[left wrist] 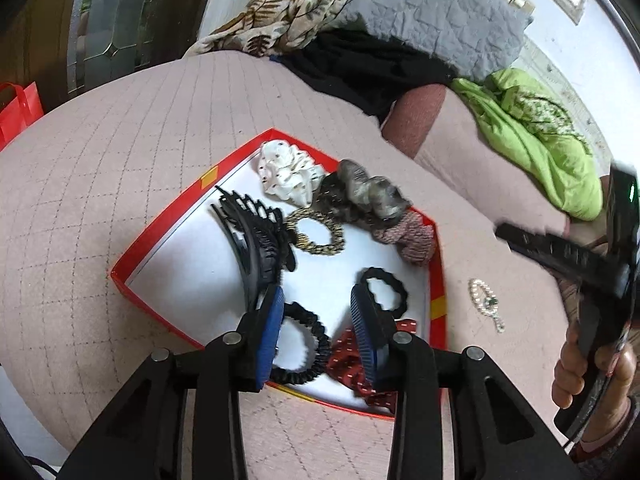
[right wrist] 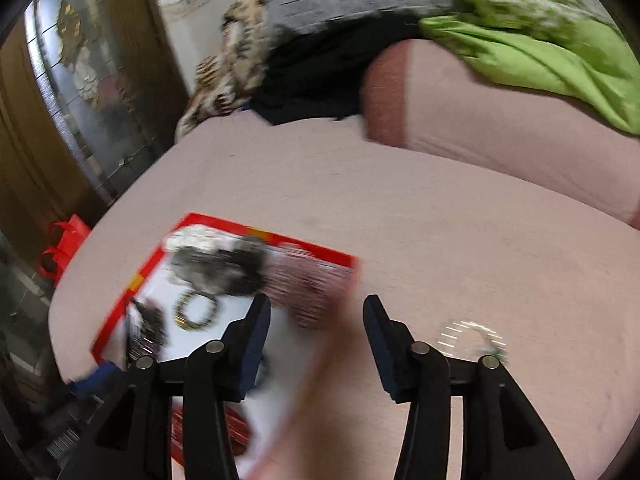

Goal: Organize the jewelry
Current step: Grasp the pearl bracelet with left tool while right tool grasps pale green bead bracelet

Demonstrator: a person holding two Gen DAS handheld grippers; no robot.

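Two hand-held grippers are up over the bed, and no readable writing shows anywhere, just yellow patches on the red box (left wrist: 142, 248) rim. Left hand-held gripper (left wrist: 318, 330) hangs released over the box, blue pads apart above a black hair tie (left wrist: 306, 344). Right hand-held gripper (right wrist: 316, 344) is spread too, gripping nothing. Pearl bracelet (left wrist: 485, 302) lies on the pink quilt (left wrist: 120, 152) just right of the box, long axis running toward the camera.
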